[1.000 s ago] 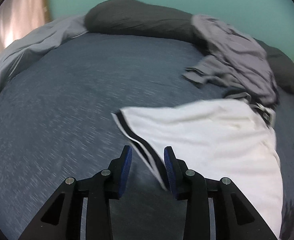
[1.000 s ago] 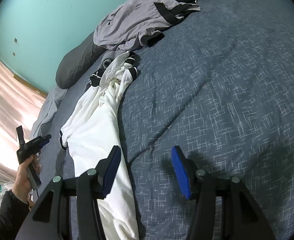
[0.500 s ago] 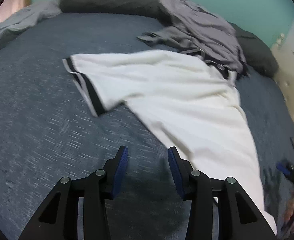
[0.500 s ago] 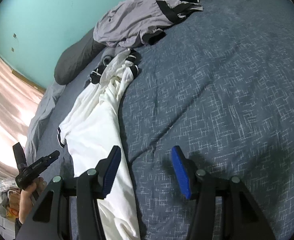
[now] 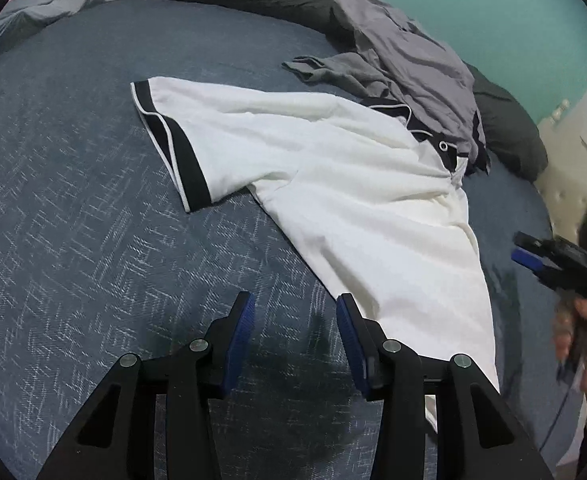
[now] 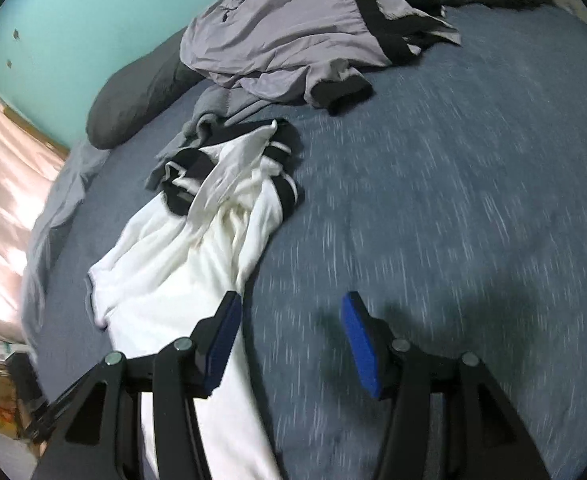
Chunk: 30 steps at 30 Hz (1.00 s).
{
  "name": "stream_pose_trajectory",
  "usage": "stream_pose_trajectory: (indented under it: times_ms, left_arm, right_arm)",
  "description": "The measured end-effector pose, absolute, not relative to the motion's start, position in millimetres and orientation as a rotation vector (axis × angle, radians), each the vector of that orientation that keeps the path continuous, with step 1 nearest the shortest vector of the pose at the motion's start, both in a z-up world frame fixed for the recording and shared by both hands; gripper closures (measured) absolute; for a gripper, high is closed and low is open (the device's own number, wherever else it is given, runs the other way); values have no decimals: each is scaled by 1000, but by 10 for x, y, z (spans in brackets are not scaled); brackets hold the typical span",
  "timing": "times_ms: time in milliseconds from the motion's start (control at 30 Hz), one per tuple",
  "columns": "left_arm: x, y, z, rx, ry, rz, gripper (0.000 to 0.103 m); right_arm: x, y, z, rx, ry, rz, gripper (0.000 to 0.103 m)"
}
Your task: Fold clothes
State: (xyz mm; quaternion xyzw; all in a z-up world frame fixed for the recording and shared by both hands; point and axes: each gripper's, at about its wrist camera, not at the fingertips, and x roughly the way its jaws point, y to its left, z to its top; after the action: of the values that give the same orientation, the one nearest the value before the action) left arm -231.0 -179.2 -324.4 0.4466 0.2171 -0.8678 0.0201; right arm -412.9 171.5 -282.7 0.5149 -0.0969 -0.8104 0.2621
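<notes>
Here a white shirt [image 5: 333, 184] is seen spread across frame centre on the bed [image 5: 73, 240], limp and light (likely wrinkle-prone). Both the left gripper [image 5: 293, 332] and right gripper [image 6: 289, 344] are held part-open, empty. The black-banded sleeve [image 5: 181, 148] or hem is judged the best hold.

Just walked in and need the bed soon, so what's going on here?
A person with a gripper in each hand is folding laundry on the bed. A white shirt with black trim lies partly spread out, one sleeve flat. The left gripper and right gripper hover over it, jaws open, holding nothing. A grey garment sits crumpled by the pillows, unfolded.
</notes>
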Motion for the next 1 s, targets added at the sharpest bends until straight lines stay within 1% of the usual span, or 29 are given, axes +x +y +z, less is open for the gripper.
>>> stream_pose_trajectory:
  times_ms: [100,167,267,367,600,667,700,733,767,900,1000]
  left_arm:
    - [-2324,-1844,-3246,1371,713,-2681,56]
    - [-2332,-1847,-3254,1373,718,-2677,56]
    - [-2334,-1828,-3287,1391,687,-2680,56]
    - [-2329,-1852,-3327,1406,715,-2665,56]
    - [-2323,-1871,-3316,1398,744,-2675,56]
    - [-2329,-1873,-3327,1402,739,-2674,56]
    - [-2331,-1878,-3335,1404,745,-2672,56]
    - [-2334,-1885,-3342,1406,750,-2670,56]
    - [-2334,-1893,-3346,1406,754,-2667,56]
    - [-2322,-1914,-3334,1401,766,-2667,56]
    - [-2312,-1923,-3311,1392,776,-2673,56]
  right_arm:
    - [-4389,1551,-2905,1424,-260,-2180,49]
    - [-4520,1499,-2938,1426,-282,-2177,49]
    - [-4665,1388,-3005,1451,-258,-2195,49]
    - [-4756,1278,-3070,1454,-269,-2180,49]
    - [-4863,979,-3239,1493,-191,-2184,50]
    - [-4864,925,-3262,1477,-168,-2181,67]
    - [-4853,915,-3262,1467,-167,-2185,80]
    - [-4834,918,-3255,1455,-174,-2193,91]
    - [-4806,923,-3228,1438,-179,-2203,95]
    - [-4675,996,-2981,1354,-142,-2261,97]
    - [-4583,1134,-2634,1263,-105,-2337,98]
